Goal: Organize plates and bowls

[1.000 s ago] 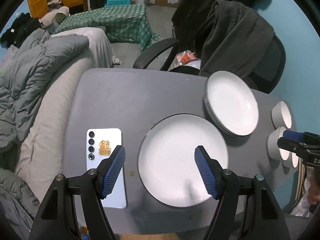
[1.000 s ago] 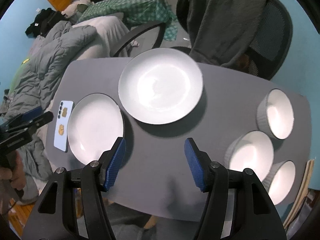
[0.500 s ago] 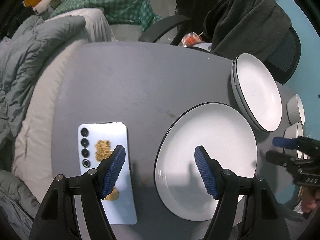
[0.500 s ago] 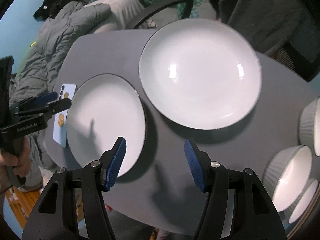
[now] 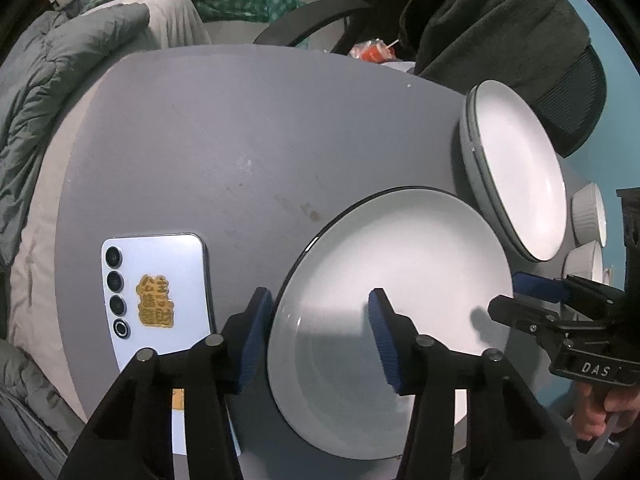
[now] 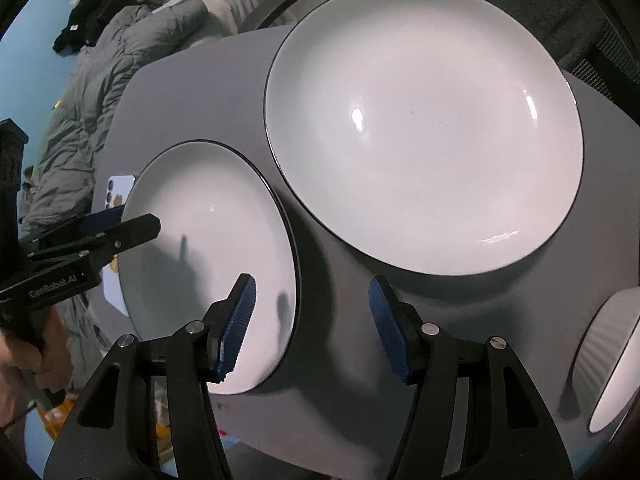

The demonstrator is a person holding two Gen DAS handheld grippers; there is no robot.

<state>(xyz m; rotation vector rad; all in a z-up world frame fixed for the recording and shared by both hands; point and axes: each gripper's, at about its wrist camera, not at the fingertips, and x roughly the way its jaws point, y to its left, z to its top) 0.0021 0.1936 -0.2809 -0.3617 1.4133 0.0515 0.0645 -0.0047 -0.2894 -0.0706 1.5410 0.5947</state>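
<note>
left wrist view: the left claw (image 5: 318, 330) is spread wide and grasping nothing, sitting low over the near plate (image 5: 400, 280), which lies flat on the grey worktop (image 5: 200, 140). one finger hangs outside the plate's left rim, the other over the plate's white inside. a phone (image 5: 160, 292) lies face down just beside that rim. farther right there's the stacked plate (image 5: 520, 168), which looks like two plates nested, and past it two ribbed bowls (image 5: 588, 216) near the worktop's edge. the right claw (image 5: 520, 296) pokes in over the plate's right rim.

right wrist view: the right claw (image 6: 312, 324) is also released, nothing between the fingers. its left finger sits over the near plate (image 6: 200, 220), the right one over bare worktop (image 6: 340, 288) between the two plates. the big plate (image 6: 424, 128) sits just beyond, and a ribbed bowl (image 6: 608, 360) shows at the right edge. the left claw (image 6: 136, 224) reaches in from the far side of the same plate.

looks like the step is a two-sided pickup of the near plate to go onto the stack. to do it well, each claw should probably pinch the rim itself, on opposite sides, get a finger properly under the lip, and close evenly so the plate lifts level. glazed rim will likely be slippery, so no yanking. the left one should watch out for the phone.
</note>
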